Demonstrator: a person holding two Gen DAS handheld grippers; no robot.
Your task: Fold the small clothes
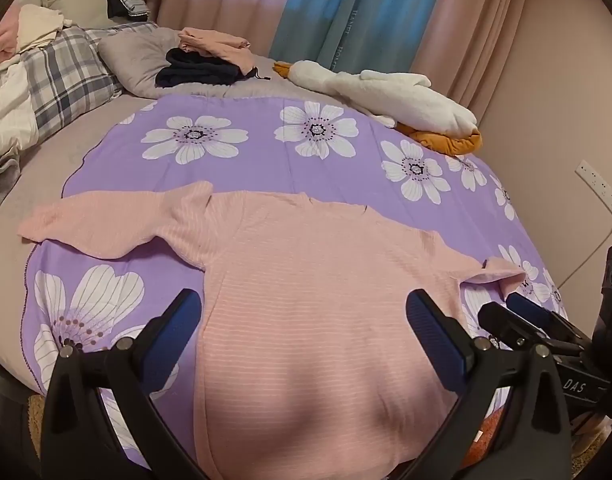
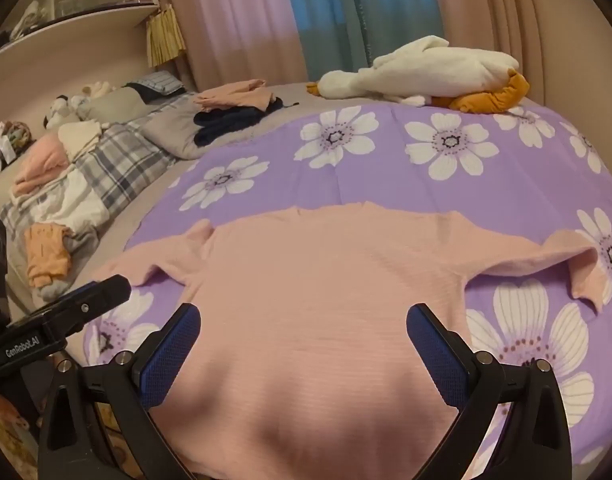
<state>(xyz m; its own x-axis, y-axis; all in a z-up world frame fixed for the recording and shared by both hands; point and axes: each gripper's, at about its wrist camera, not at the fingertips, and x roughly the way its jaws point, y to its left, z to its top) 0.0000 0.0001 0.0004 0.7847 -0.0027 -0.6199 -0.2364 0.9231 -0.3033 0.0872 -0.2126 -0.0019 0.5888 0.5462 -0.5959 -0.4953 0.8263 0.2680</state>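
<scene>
Pink sweater (image 1: 306, 300) lies flat under both released grippers, goose plush (image 1: 386, 92) well beyond.

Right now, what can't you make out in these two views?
- Sweater hem: both views, cut off by the bottom edge, between the gripper frames.
- Right sleeve cuff: left wrist view, behind the right gripper's finger.
- Folded pile: both views, too small to tell the garments.
- Curtain lettering: blurred.

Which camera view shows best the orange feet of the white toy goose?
The right wrist view: the orange feet lie unhidden beside the goose. In the left wrist view, its body covers most of them.
</scene>
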